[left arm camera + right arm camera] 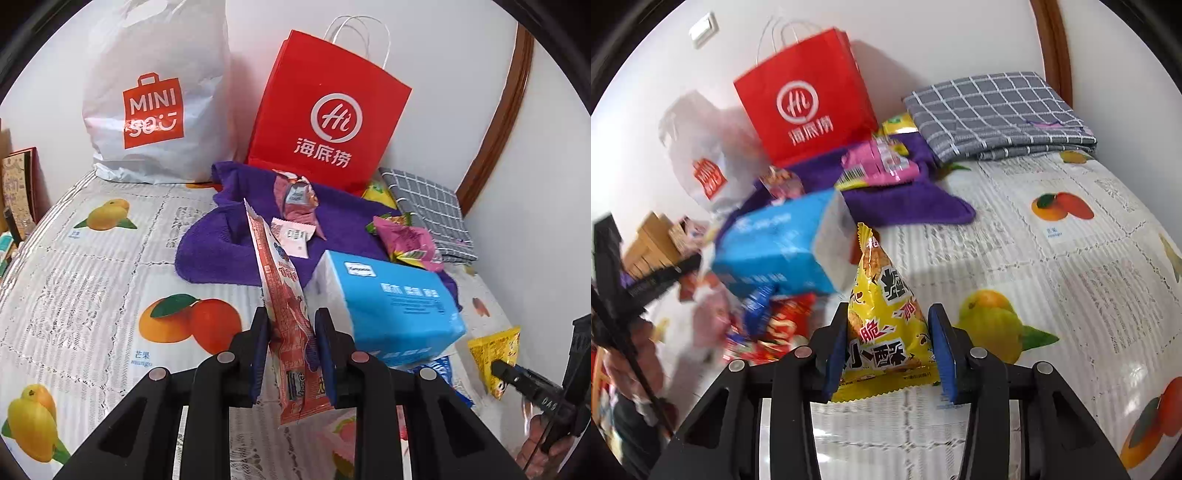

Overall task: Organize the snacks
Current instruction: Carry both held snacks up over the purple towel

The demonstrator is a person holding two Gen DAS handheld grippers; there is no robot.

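The left claw (291, 343) is clamped on a long red snack packet (286, 314), pinched near its lower third so that most of the packet stands tall above the pads. The packet hangs clear of the desk (92, 266), and a top-heavy hold like this could let it swing or slip out of the pads if the hand tilts quickly. Just right of it sits a blue tissue pack (391, 306); the packet's free end could brush its near corner and twist in the grip.

The right claw (890, 343) is closed on a yellow triangular snack bag (886, 317), its pads pressing the puffed sides low down. The bag is air-filled and slick, so a loose squeeze may let it squirt out, while a hard one could burst it.

Farther off, on a purple towel (340, 221), lie a pink snack bag (406, 240), a small white sachet (293, 238) and a crumpled pinkish wrapper (297, 199). Behind stand a red paper bag (328, 110) and a white plastic shopping bag (155, 92), with a folded grey checked cloth (997, 114) to the right. The red bag's mouth is narrow and high, so a drop there could catch the rim or tip it over. The two claws also work close together and could knock each other.
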